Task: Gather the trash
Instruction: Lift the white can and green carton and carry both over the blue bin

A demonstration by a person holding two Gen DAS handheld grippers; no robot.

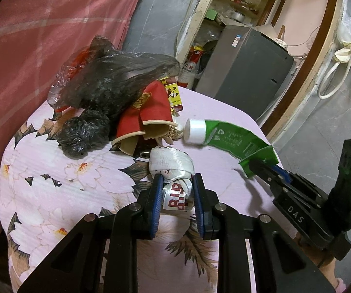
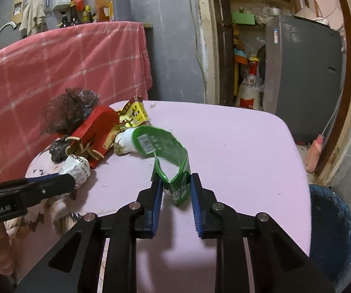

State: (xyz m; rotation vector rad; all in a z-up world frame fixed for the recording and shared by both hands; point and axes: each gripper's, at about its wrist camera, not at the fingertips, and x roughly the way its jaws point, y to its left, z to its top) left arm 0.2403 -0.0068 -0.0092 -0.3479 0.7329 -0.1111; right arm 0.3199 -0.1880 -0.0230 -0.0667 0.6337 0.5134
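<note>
Blue bin [image 2: 331,229] beside table, right wrist only

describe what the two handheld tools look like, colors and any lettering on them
Both tools are matte black with angular linkage arms, silver round pins and blue ribbed pads on the fingers. The left tool reads "GenRobot.AI" in white on its side; the right tool reads "DAS", with a black block behind showing a small green light.
</note>
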